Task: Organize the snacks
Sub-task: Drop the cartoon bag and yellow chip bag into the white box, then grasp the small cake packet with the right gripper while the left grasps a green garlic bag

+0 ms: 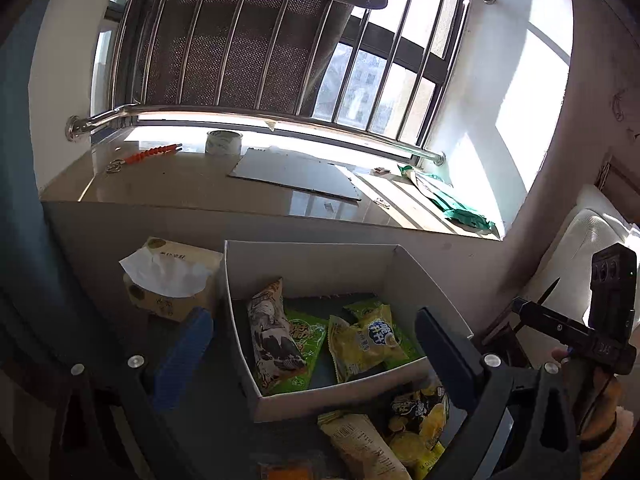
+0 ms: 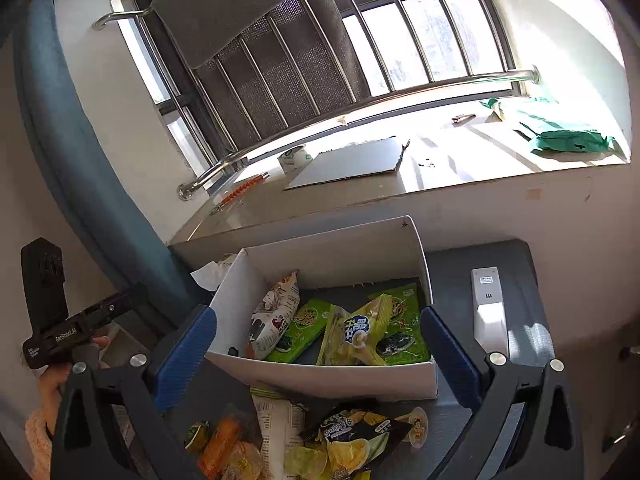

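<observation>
Now, from the left wrist view, the left gripper [image 1: 316, 344] hangs with its jaws spread wide and nothing between the pads, straddling a white cardboard box [image 1: 312, 258] on a dark table [image 1: 192, 420]. Four snack packets lie inside the box: a brown-and-white packet [image 1: 272, 340] leaning on the left wall, a green packet [image 1: 306, 344] under it, a yellow packet [image 1: 366, 340], and another green one [image 1: 368, 307] behind that. Nearer the camera, outside the box, loose snacks [image 1: 400, 432] sit in a heap, a beige packet and a black-and-yellow one among them. Only this view shows the tissue box [image 1: 172, 280] just left of the cardboard box. At the right edge the other tool [image 1: 592, 320] shows only its camera and body, held in a hand [image 1: 600, 420].

Next, the right wrist view: the right gripper [image 2: 320, 352] is likewise fully released, empty, framing the same box [image 2: 332, 248]. The same four packets show, plus a small dark snack [image 2: 394, 344] on the green one. Only here appear a white remote [image 2: 489, 312] lying on the table to the right of the box, and orange packets [image 2: 224, 440] in the loose heap [image 2: 352, 432]. The left tool's body [image 2: 60, 320] appears at the left edge.

Both views share the windowsill [image 2: 480, 160] with one tape roll [image 1: 223, 142], one grey board [image 1: 296, 174] and one green bag [image 2: 568, 136].
</observation>
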### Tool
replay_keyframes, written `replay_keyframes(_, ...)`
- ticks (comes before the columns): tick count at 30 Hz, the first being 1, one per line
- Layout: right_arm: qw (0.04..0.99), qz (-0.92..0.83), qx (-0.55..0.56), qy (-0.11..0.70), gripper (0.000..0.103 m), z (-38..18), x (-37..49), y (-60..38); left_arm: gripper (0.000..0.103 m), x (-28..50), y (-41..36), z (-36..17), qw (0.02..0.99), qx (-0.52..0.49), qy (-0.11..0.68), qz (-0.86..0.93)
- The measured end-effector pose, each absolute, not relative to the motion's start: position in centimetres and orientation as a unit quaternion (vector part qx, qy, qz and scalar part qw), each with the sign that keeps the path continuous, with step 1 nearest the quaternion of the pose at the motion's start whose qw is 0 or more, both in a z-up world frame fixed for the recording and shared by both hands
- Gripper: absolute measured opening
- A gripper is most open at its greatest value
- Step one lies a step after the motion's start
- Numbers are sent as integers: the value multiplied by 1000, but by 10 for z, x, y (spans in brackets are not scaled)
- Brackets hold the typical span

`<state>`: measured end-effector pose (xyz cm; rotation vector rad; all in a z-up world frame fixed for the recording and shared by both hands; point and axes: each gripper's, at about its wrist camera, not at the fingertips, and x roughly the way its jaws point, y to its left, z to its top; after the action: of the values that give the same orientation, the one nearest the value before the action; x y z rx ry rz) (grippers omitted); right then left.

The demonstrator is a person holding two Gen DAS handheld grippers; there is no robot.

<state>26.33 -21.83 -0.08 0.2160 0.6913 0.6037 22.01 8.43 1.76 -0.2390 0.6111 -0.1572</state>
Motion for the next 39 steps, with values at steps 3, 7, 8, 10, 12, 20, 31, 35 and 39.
replay_keyframes(3, 896, 305, 80, 311, 103, 0, 223, -220, 103, 178, 73, 16, 947, -106, 284, -104)
replay_keyframes(7, 906, 296, 64, 296, 103, -12, 176, -226, 103, 129, 60, 7, 951, -102, 270, -111)
replay_keyframes(8, 906, 294, 67, 298, 103, -18, 166, -229, 103, 120, 58, 2, 948, -102, 277, -116)
replay_keyframes(10, 903, 293, 75, 304, 103, -31, 147, -235, 103, 102, 55, -11, 946, -110, 283, -117)
replay_keyframes(12, 902, 290, 87, 309, 103, -44, 130, -243, 103, 86, 52, -24, 944, -115, 288, -112)
replay_keyframes(20, 903, 212, 49, 371, 103, -100, 81, -264, 103, 34, 54, -61, 940, -140, 298, -88)
replay_keyframes(31, 872, 182, -68, 449, 103, -156, 75, -209, 103, 26, 54, -87, 932, -148, 323, -72)
replay_keyframes(35, 862, 170, -109, 465, 103, -170, 76, -193, 103, 24, 52, -94, 931, -134, 332, -69)
replay_keyframes(39, 851, 174, -124, 481, 103, -178, 79, -188, 103, 24, 57, -103, 927, -134, 345, -61)
